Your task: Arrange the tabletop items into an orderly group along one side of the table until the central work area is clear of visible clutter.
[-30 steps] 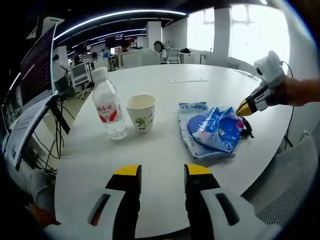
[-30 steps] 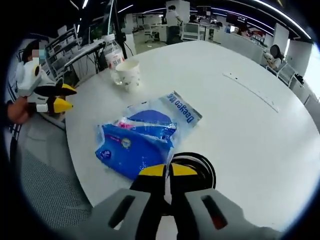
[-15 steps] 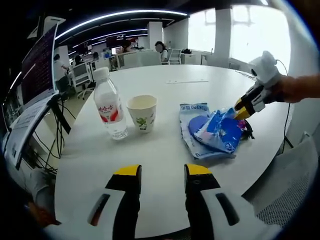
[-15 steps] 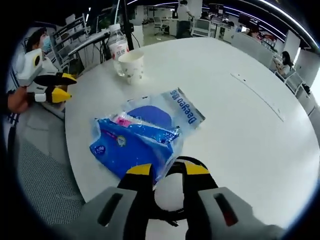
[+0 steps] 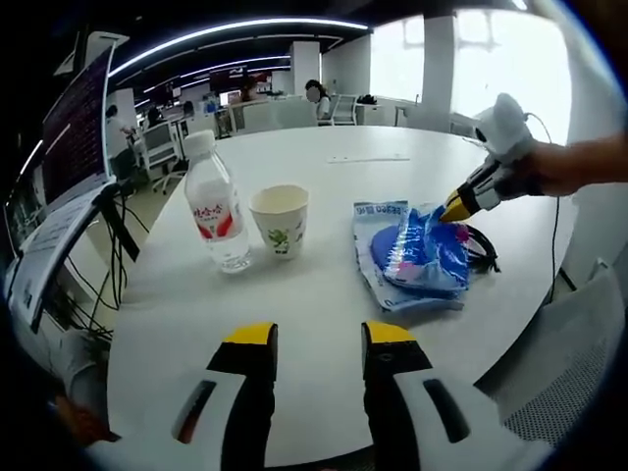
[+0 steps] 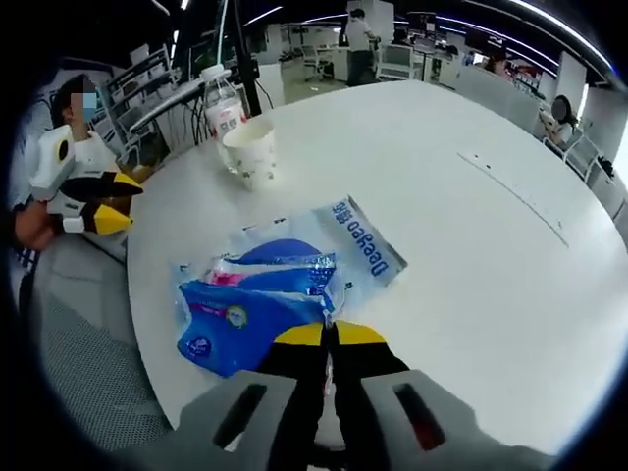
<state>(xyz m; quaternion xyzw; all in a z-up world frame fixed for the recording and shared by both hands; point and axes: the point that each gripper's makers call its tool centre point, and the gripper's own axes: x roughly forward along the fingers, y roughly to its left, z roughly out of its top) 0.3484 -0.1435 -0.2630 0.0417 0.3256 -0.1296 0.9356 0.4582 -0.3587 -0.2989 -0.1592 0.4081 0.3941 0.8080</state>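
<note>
Fingers of the right gripper (image 6: 329,334) are pressed together, yellow tips meeting at the near edge of the blue packet (image 6: 250,309); whether they pinch its corner or something beneath it cannot be told. In the left gripper view the same gripper (image 5: 456,208) comes in from the right, held by a hand (image 5: 574,167), tips down at the far right edge of the packet (image 5: 422,257), with a black cable (image 5: 483,247) coiled just beside it. Fingers of the left gripper (image 5: 314,339) stand apart, holding nothing, hovering over bare tabletop (image 5: 324,157) well short of the items; in the right gripper view it (image 6: 98,201) hangs off the table edge, held by a hand. Counted on the tabletop: one water bottle (image 5: 214,206), one paper cup (image 5: 279,221) just beside it, one clear pouch (image 5: 378,221) under the blue packet, one cable.
</note>
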